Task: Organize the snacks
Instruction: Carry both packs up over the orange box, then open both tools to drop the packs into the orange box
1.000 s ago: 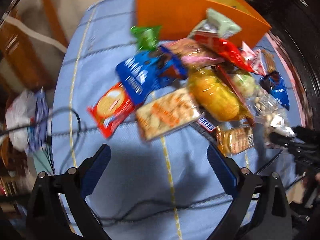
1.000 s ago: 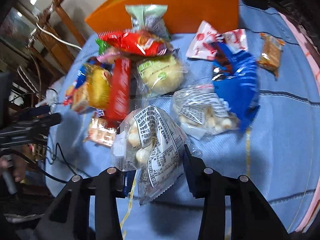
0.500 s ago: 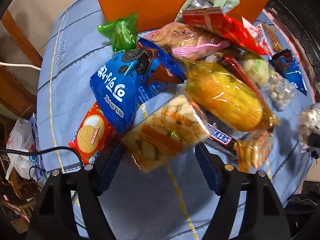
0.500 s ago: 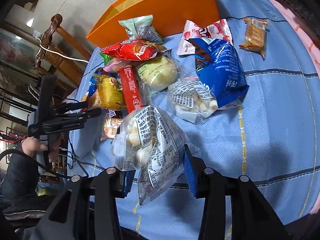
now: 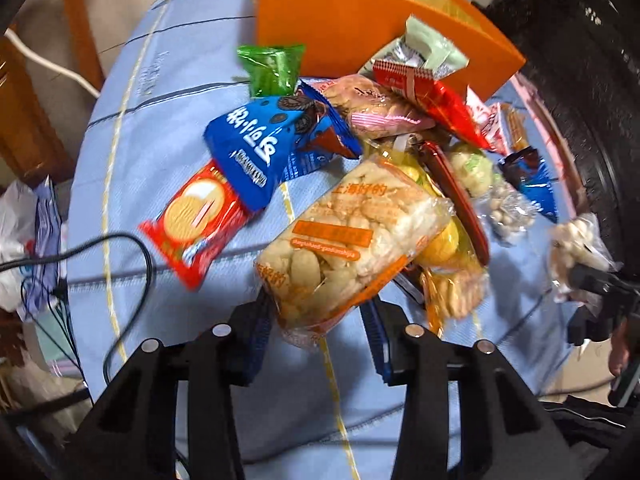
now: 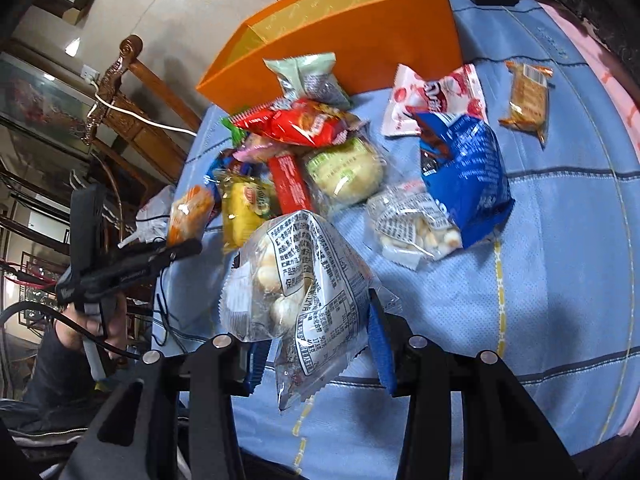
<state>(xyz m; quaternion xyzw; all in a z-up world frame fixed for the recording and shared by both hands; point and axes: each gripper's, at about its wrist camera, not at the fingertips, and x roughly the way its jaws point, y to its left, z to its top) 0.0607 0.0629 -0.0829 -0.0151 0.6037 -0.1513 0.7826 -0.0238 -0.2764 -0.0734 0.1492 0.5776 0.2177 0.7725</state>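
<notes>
Left wrist view, left gripper [image 5: 318,334] jaws just closed from wide apart onto the rice-cracker pack [image 5: 352,240] at lower centre, now pinched, right gripper [image 6: 316,336] as before clamps the clear printed bag [image 6: 300,284], orange box [image 6: 360,36] at top.
</notes>
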